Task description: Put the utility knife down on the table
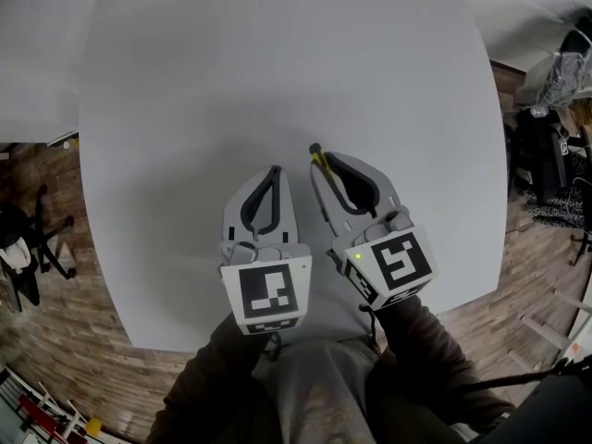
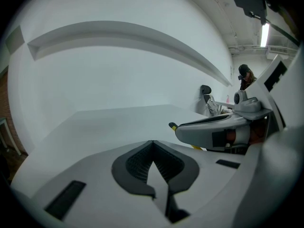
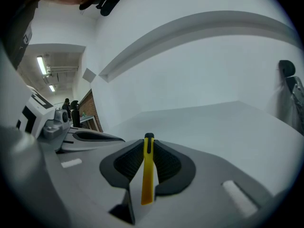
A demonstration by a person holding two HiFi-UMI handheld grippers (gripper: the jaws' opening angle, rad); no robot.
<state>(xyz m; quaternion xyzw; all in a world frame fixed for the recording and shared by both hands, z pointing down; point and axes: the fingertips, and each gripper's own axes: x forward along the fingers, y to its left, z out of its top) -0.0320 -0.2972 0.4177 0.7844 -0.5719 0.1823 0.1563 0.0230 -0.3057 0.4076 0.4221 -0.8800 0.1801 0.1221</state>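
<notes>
A slim yellow utility knife [image 3: 147,167] with a black tip is clamped between the jaws of my right gripper [image 3: 148,144], which is shut on it. In the head view the knife [image 1: 319,159] pokes out past the right gripper [image 1: 319,160], over the near middle of the white table [image 1: 277,72]. From the left gripper view, the knife's tip [image 2: 174,126] shows at the right. My left gripper [image 1: 275,171] hovers just left of the right one, its jaws shut with nothing between them [image 2: 152,144].
The white table runs far ahead and to both sides; its front edge [image 1: 185,340] lies close to the person's body. Wooden floor, a black chair [image 1: 37,239] at the left and dark clutter [image 1: 555,155] at the right surround the table.
</notes>
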